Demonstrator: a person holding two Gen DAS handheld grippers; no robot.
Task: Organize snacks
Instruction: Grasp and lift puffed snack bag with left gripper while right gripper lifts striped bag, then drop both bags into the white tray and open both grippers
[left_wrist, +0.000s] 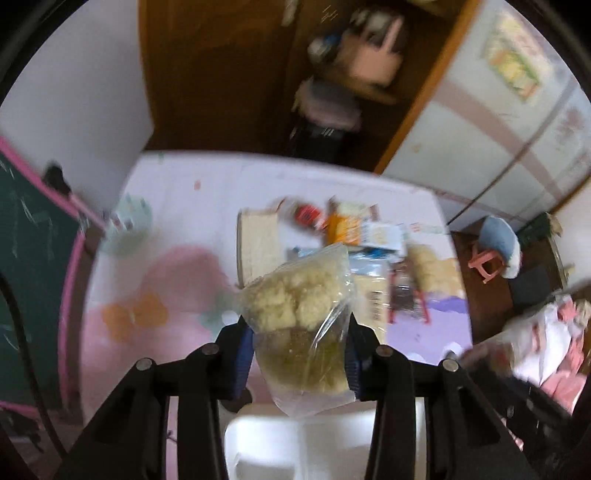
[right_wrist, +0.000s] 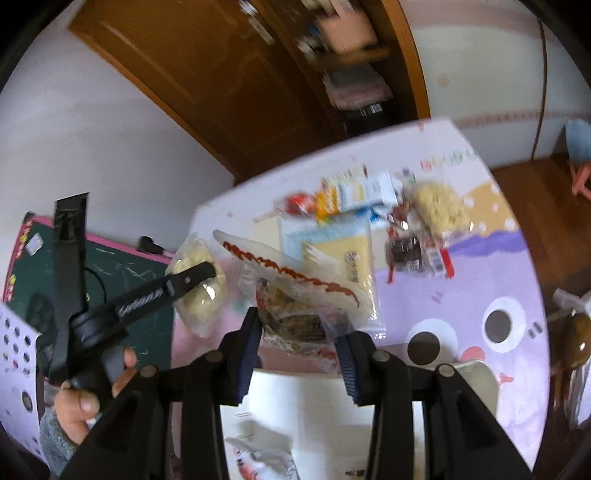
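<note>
Pinched by its lower half in the left tongs (left_wrist: 299, 363), a clear bag of pale puffed snacks (left_wrist: 299, 299) is held above the desk (left_wrist: 155, 258); a red-trimmed wrapper of brown snacks (right_wrist: 295, 314) is gripped by the right tongs (right_wrist: 299, 347). Both are judged light, crinkly, slippery and crushable, best taken at the film edge.

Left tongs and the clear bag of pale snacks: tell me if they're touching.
Touching. The left wrist view shows the left tongs closed on the bag, both blue pads pressed against its sides with no gap.
</note>
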